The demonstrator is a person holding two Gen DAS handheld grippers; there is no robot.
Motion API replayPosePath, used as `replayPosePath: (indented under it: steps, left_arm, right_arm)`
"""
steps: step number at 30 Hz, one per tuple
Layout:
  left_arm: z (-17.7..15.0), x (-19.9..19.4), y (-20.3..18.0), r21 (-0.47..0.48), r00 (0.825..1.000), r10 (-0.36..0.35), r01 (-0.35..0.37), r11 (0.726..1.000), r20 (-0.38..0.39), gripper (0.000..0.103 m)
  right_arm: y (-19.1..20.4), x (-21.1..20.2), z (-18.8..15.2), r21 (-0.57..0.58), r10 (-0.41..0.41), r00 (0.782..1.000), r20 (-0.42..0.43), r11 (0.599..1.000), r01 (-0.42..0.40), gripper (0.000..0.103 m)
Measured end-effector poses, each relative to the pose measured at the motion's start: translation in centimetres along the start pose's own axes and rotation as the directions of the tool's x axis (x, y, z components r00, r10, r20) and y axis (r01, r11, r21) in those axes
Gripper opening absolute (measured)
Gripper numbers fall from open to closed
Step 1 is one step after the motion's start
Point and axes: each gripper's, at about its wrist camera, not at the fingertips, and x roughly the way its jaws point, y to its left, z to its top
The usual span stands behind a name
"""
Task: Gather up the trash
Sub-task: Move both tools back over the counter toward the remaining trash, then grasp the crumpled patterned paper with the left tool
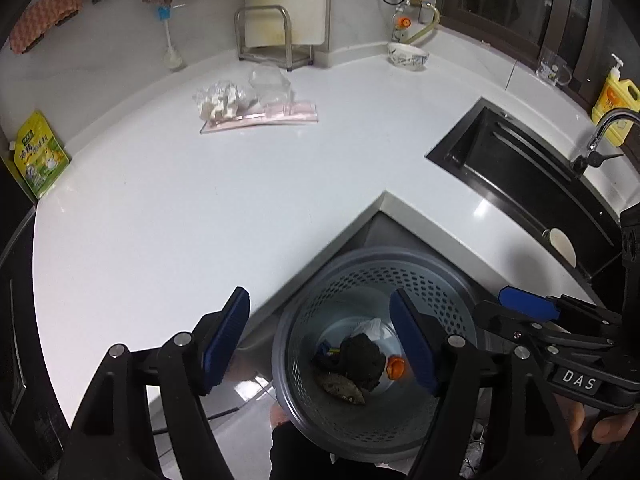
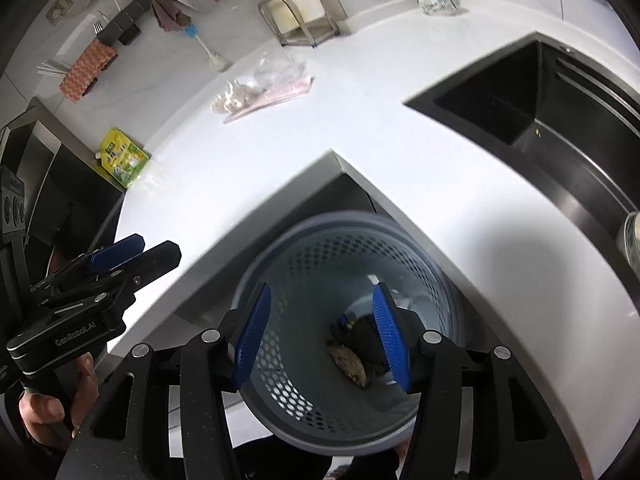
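Both grippers hang over the perforated grey waste bin [image 1: 356,420] on the floor in the counter's inner corner; the left gripper [image 1: 320,344] stands wide open and empty, the right gripper [image 2: 320,340] likewise spread with nothing between its pads; down in the bin lie a dark crumpled lump [image 1: 360,360], an orange cap [image 1: 395,367] and other scraps, so part of the job looks done; left on the white countertop [image 1: 160,208], well apart, sit crumpled white tissue [image 1: 222,100], a clear plastic wrapper [image 1: 270,80] and a flat pink packet [image 1: 264,116]; in the left view that packet's long axis runs left to right, roughly along the back wall.
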Motion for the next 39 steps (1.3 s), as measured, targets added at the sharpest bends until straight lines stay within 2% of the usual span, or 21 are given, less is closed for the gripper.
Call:
replayPosePath:
  steps: [7,19,30,39]
  left_arm:
    - [2.6,-0.4,2.1,0.008,1.000,-0.008,0.008,1.000,0.030,0.072]
    - [6.7,0.6,8.4,-0.019,0.998,-0.005,0.006,1.000,0.064,0.076]
    - [10.3,4.7,14.1,-0.039,0.998,0.008,-0.006,0.999,0.055,0.076]
    - [14.9,9.1,16.2,-0.041,0.998,-0.003,0.006,0.999,0.070,0.079]
  right_arm:
    - [1.7,0.5,2.5,0.000,-0.006,1.000,0.029,1.000,0.006,0.055]
    - [4.9,2.8,7.4,0.007,-0.017,0.997,0.076,1.000,0.016,0.057]
    - [7.1,7.7,11.9,0.002,-0.045,0.996,0.077,0.999,0.045,0.059]
    - [7.7,11.1,15.7,0.004,-0.099,0.992,0.080,0.995,0.099,0.059]
